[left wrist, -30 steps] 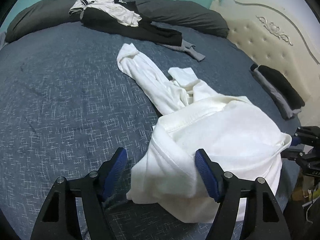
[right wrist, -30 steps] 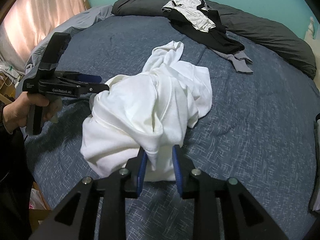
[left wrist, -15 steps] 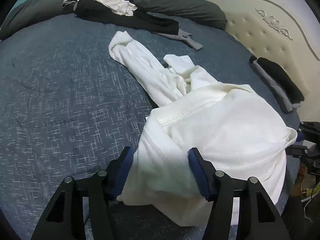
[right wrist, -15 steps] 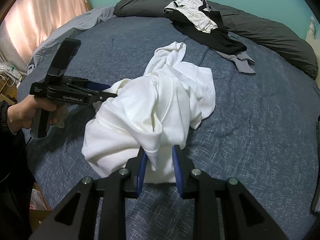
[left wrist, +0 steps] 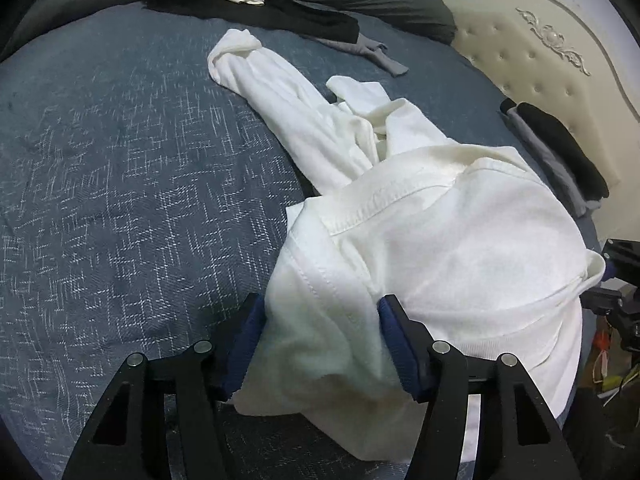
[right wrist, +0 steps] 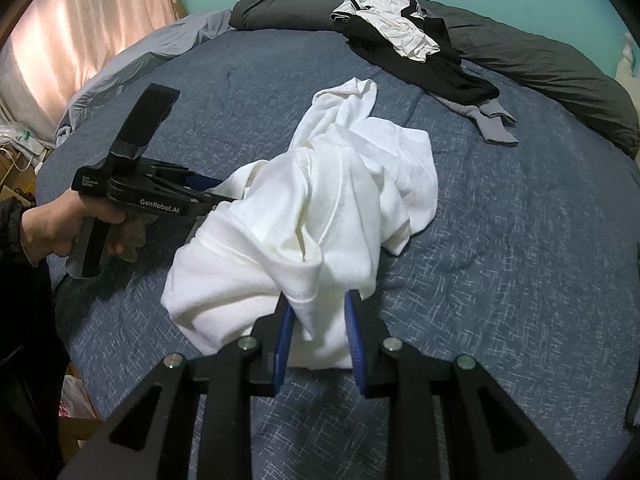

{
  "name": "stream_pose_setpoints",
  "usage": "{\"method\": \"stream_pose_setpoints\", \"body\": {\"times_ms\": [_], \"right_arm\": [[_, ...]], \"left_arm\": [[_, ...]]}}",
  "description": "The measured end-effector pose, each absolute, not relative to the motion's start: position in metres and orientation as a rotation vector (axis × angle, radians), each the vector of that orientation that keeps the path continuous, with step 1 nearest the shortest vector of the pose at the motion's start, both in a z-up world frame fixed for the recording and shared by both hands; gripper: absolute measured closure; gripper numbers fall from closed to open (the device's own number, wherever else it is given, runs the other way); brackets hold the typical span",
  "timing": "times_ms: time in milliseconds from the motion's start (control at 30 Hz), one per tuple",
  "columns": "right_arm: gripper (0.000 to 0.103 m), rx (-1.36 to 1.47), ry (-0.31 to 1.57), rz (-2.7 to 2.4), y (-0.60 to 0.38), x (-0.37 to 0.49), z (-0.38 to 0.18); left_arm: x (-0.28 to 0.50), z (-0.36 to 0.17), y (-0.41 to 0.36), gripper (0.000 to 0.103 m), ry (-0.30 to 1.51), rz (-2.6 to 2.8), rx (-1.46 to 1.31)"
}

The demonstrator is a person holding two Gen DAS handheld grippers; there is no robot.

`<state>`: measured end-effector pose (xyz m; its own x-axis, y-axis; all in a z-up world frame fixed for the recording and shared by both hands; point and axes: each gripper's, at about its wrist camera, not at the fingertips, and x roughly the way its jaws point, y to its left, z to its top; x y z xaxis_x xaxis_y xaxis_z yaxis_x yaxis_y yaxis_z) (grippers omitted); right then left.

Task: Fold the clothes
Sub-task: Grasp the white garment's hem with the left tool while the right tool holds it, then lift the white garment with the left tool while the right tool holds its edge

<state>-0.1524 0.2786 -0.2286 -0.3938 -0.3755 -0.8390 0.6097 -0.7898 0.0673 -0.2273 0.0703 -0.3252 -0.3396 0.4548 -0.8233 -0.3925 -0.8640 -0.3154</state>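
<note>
Your right gripper [right wrist: 318, 340] is pinching a bunched fold of the white garment [right wrist: 320, 216], its blue pads [right wrist: 283, 344] pressed onto the cloth from both sides, near the front edge of the blue bedspread [right wrist: 520, 240]. Your left gripper [left wrist: 320, 344] has its jaws spread around a thick fold of the same garment; the cloth fills the gap and touches both blue pads [left wrist: 396, 340], but I cannot tell whether they are pressing on it. In the right wrist view that left gripper reaches in from the left, held in your left hand [right wrist: 56, 232], with its tips hidden in the cloth. The garment lies crumpled in the near middle of the bed, its bulk lifted in a hump between your two grippers, one long part trailing away toward the far side. At the far edge, a pile of black and white clothes [right wrist: 400, 40] rests against a dark grey duvet roll [right wrist: 540, 60], with a grey piece [right wrist: 492, 124] just beside it. In the left wrist view, folded dark clothes [left wrist: 560, 152] lie at the right by the cream headboard [left wrist: 540, 60].
</note>
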Motion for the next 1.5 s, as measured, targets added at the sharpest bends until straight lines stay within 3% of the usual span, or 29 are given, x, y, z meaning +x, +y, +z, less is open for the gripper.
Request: {"method": "stream_pose_setpoints", "body": {"times_ms": [100, 233, 300, 600, 700, 900, 967, 1033, 1100, 1500], "right_arm": [[0.078, 1.236, 0.335, -2.191, 0.28, -0.152, -0.228], [0.071, 1.249, 0.321, -2.195, 0.287, -0.15, -0.224], [0.07, 1.248, 0.301, -2.201, 0.294, -0.148, -0.22], [0.066, 1.245, 0.082, -2.218, 0.315, -0.153, -0.202], [0.057, 1.253, 0.027, -2.204, 0.311, -0.159, -0.2], [0.057, 1.319, -0.031, -2.177, 0.294, -0.174, -0.21], [0.064, 1.313, -0.052, -2.159, 0.29, -0.175, -0.211], [0.088, 1.314, -0.03, -2.135, 0.285, -0.173, -0.21], [0.094, 1.301, -0.001, -2.118, 0.279, -0.167, -0.206], [0.094, 1.298, 0.056, -2.035, 0.26, -0.138, -0.195]], "left_arm": [[-0.224, -0.32, 0.071, 0.052, -0.052, 2.228, -1.366], [-0.216, -0.305, 0.068, 0.08, 0.0, 2.276, -1.307], [-0.209, -0.293, 0.067, 0.084, 0.037, 2.3, -1.257], [-0.196, -0.256, 0.055, 0.087, 0.07, 2.347, -1.154], [-0.19, -0.24, 0.05, 0.088, 0.09, 2.367, -1.122], [-0.181, -0.213, 0.042, 0.089, 0.109, 2.394, -1.088], [-0.179, -0.204, 0.04, 0.09, 0.122, 2.405, -1.074], [-0.176, -0.195, 0.038, 0.09, 0.129, 2.415, -1.061], [-0.173, -0.187, 0.036, 0.091, 0.135, 2.426, -1.046], [-0.151, -0.165, 0.019, 0.091, 0.114, 2.469, -1.023]]}}
